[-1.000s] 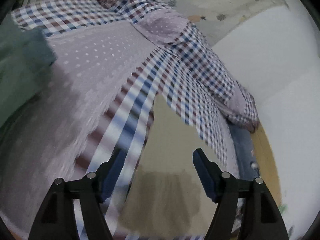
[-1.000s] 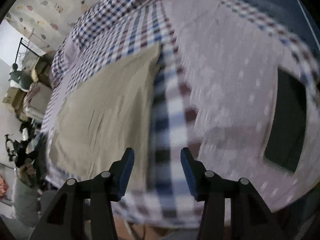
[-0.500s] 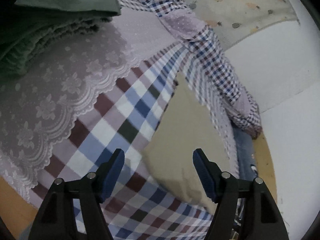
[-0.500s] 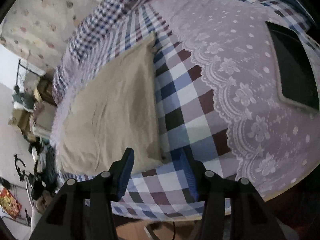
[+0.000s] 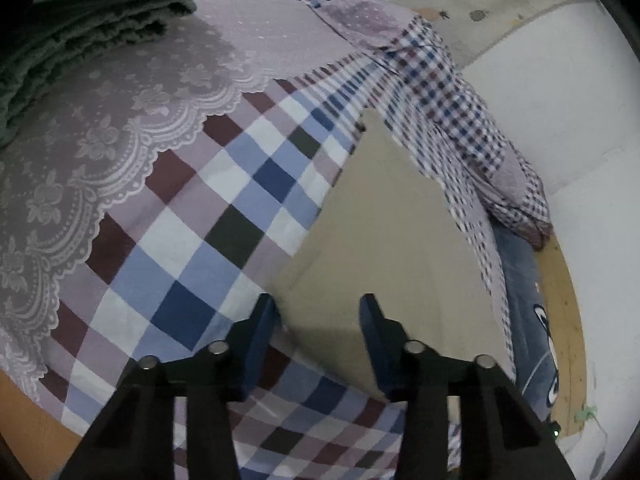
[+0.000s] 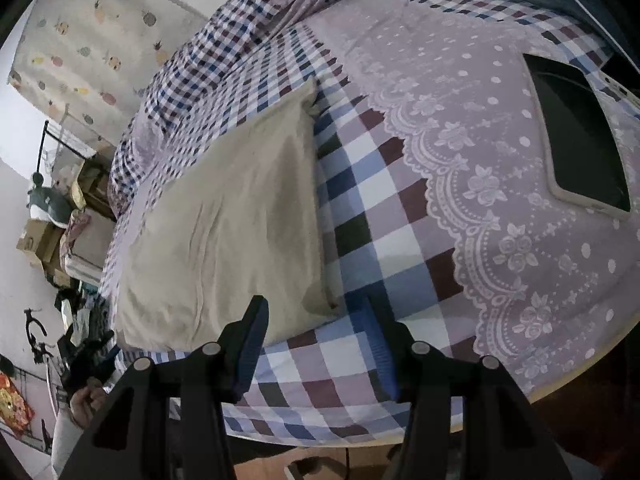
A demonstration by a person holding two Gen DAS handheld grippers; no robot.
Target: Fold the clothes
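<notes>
A beige garment (image 5: 384, 240) (image 6: 224, 232) lies flat on a checked bedspread (image 5: 224, 240) (image 6: 360, 208). In the left wrist view my left gripper (image 5: 318, 320) stands open over the garment's near corner, one finger on each side of it, nothing gripped. In the right wrist view my right gripper (image 6: 316, 320) is open just above the garment's near right corner, which sits between the fingers. Whether the pads touch the cloth I cannot tell.
A folded green garment pile (image 5: 80, 28) lies at the far left of the bed. A dark tablet (image 6: 580, 140) rests on the lace-trimmed lilac cover (image 6: 500, 160). Blue jeans (image 5: 528, 340) hang off the bed edge. Boxes and clutter (image 6: 52, 232) fill the floor at left.
Both grippers have come down and closer to the beige garment's near corners. The left gripper's fingers stand closer together than before; the right gripper's opening is unchanged.
</notes>
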